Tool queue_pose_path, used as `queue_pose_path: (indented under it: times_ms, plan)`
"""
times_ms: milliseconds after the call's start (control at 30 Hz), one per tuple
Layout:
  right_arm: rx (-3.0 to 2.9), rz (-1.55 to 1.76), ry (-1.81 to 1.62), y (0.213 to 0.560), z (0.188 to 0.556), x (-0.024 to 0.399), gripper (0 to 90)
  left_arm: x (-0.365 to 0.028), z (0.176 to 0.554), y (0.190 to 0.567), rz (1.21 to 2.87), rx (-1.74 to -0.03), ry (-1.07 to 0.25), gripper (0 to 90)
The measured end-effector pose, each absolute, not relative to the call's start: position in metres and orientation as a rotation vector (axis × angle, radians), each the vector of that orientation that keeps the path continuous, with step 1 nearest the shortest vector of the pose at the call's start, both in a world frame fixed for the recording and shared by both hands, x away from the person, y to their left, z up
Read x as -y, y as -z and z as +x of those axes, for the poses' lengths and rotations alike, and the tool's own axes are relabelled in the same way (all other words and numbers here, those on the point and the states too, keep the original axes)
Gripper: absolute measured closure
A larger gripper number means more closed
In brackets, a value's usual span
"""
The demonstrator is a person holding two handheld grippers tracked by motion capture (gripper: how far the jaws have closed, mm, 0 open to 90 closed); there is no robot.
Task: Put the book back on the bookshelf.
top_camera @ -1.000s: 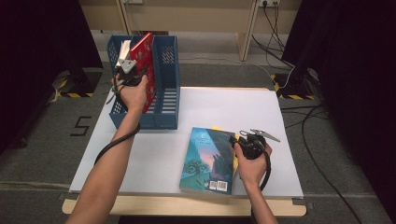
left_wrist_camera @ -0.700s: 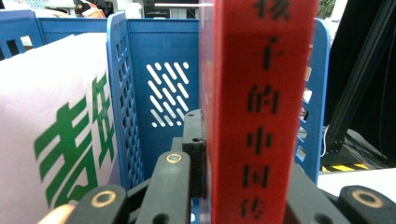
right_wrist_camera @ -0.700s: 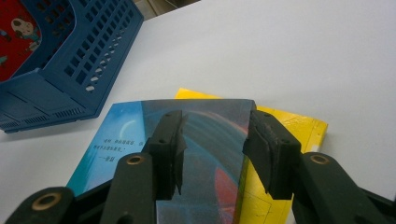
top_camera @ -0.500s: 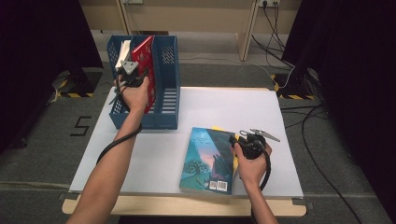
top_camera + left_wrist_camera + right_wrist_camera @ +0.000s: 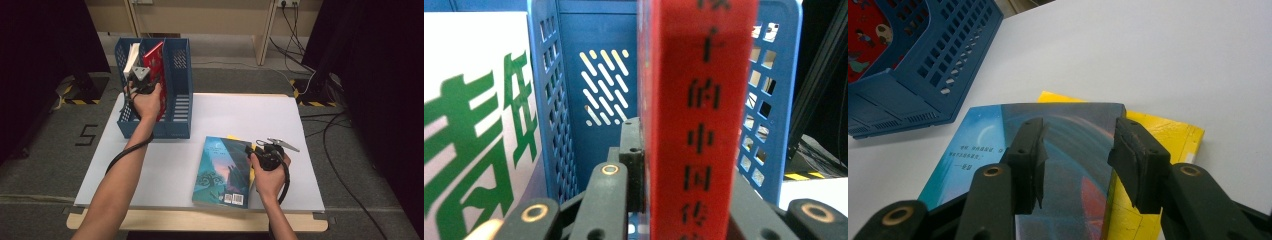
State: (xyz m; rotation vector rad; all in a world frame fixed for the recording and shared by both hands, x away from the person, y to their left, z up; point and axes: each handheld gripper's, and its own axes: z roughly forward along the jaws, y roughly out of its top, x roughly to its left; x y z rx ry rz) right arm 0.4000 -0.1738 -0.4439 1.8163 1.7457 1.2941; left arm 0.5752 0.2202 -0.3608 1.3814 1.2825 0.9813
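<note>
The red book (image 5: 701, 120) stands upright, spine toward the camera, clamped in the left gripper (image 5: 142, 80)'s fingers (image 5: 631, 150), its long axis vertical, going into the blue file rack (image 5: 177, 95) ahead of them. Its lower edge is hidden. The right gripper (image 5: 1075, 155) hovers with fingers parted over the blue book (image 5: 1068, 145) on the tabletop (image 5: 240, 115).

You are looking at black Chinese characters "的中国传" running down the red book's spine (image 5: 701, 120). At nine o'clock, the white book (image 5: 474, 135) is showing a large green "青年". On the floor at nine o'clock, a "5" mark (image 5: 87, 135) is showing.
</note>
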Motion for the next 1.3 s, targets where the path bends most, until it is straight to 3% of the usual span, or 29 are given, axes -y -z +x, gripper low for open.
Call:
queue_pose_path:
  times_ms: [800, 1300]
  plan:
    - [-1.762, 1.820, -1.284, 0.447, 0.400, 0.172, 56.5, -0.216, 0.579, 0.380, 1.392, -1.291, -0.987, 78.3]
    - [-1.763, 1.828, -1.289, 0.448, 0.397, 0.171, 56.5, -0.217, 0.553, 0.387, 1.502, -1.283, -1.001, 77.6]
